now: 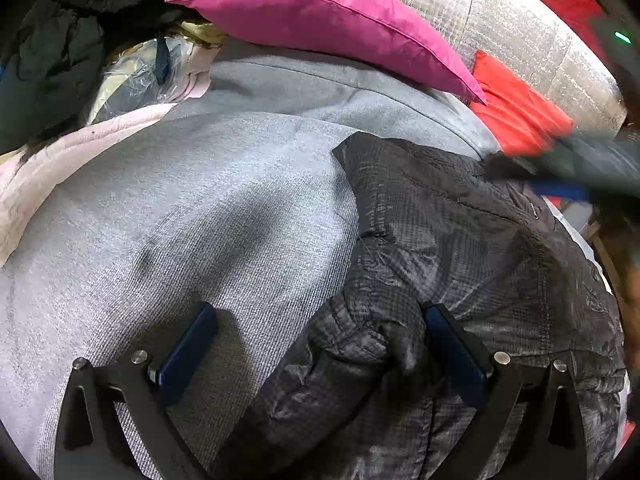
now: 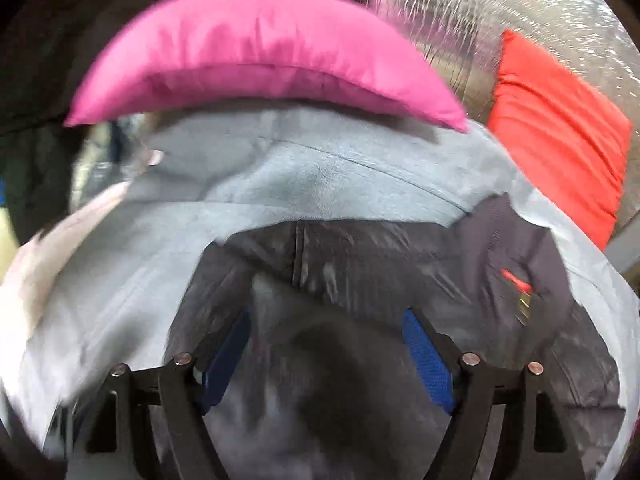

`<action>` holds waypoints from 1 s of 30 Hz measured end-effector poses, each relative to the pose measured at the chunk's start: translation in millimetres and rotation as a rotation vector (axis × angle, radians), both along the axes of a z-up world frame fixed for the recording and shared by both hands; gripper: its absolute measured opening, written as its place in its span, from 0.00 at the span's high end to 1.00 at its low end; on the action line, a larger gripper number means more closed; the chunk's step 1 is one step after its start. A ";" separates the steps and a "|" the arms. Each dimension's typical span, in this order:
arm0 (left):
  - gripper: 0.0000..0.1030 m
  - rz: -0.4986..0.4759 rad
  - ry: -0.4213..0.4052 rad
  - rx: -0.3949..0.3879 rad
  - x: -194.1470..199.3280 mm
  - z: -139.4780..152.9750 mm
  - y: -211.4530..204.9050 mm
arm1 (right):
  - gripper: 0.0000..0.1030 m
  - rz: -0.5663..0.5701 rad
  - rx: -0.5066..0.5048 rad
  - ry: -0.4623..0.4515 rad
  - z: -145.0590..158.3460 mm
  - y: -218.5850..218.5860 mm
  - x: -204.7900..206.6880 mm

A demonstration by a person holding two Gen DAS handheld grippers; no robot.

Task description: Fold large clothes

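- Two grippers show, one in each of your hands, both pointing down at a dark quilted jacket (image 1: 460,240) spread on a grey cushion (image 1: 180,220).
- Left gripper (image 1: 320,344): your jaws stand wide apart. A bunched fold of the jacket's near edge sits between the blue pads (image 1: 188,352); the right-hand pad touches the fabric, the left-hand pad rests over bare grey cushion, so nothing is clamped.
- Right gripper (image 2: 326,352): your jaws again stand wide, with a rounded hump of jacket fabric rising between the pads. This view is blurred, so you cannot tell whether the pads press the cloth.
- Jacket position: it covers the right part of the cushion in the left wrist view, its upper edge lying just below a seam in the grey cover.
- Pink fabric (image 1: 48,168) lies along the cushion's left edge.
- Beyond the jacket, a magenta pillow (image 1: 320,20) rests on the cushion's far edge, a red pillow (image 1: 516,112) sits to its right, and silver foil sheeting (image 1: 520,32) stands behind both.
- Dark clothing (image 1: 52,60) is heaped at far left.
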State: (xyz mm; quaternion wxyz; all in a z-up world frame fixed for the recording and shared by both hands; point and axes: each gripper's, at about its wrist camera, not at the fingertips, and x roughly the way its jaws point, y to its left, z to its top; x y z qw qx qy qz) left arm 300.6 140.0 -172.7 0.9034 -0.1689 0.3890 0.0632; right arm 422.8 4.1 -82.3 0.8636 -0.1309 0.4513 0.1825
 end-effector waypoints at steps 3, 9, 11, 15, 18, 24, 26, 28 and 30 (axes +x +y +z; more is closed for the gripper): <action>0.00 0.001 0.002 0.003 0.1 -0.6 -0.4 | 0.21 0.028 -0.039 -0.007 5.3 -21.5 -37.7; 0.00 0.003 0.012 0.020 1.6 -2.7 -2.3 | 0.20 0.028 -0.211 0.024 -35.2 -44.5 -53.5; 0.00 0.003 0.015 0.023 2.5 -3.3 -2.6 | 0.11 -0.036 -0.159 0.041 -40.4 -53.8 -40.6; 0.00 0.003 0.017 0.025 2.7 -4.1 -2.6 | 0.11 -0.068 -0.112 0.023 -33.1 -64.4 -43.1; 0.00 0.003 0.015 0.022 2.2 -4.0 -2.3 | 0.11 -0.109 -0.044 0.001 -16.7 -94.9 -71.5; 0.00 0.001 0.039 0.021 1.5 -0.4 -1.7 | 0.11 -0.258 0.069 -0.008 5.5 -205.3 -178.9; 0.00 0.003 0.068 0.052 -6.6 10.9 -4.7 | 0.11 -0.327 0.101 -0.004 7.7 -252.8 -229.4; 0.00 -0.019 0.040 0.042 -26.2 25.9 -5.4 | 0.11 -0.401 0.122 -0.001 6.7 -291.5 -265.1; 0.00 -0.058 0.001 0.039 -53.8 42.1 -7.9 | 0.11 -0.473 0.138 0.001 4.4 -323.7 -295.7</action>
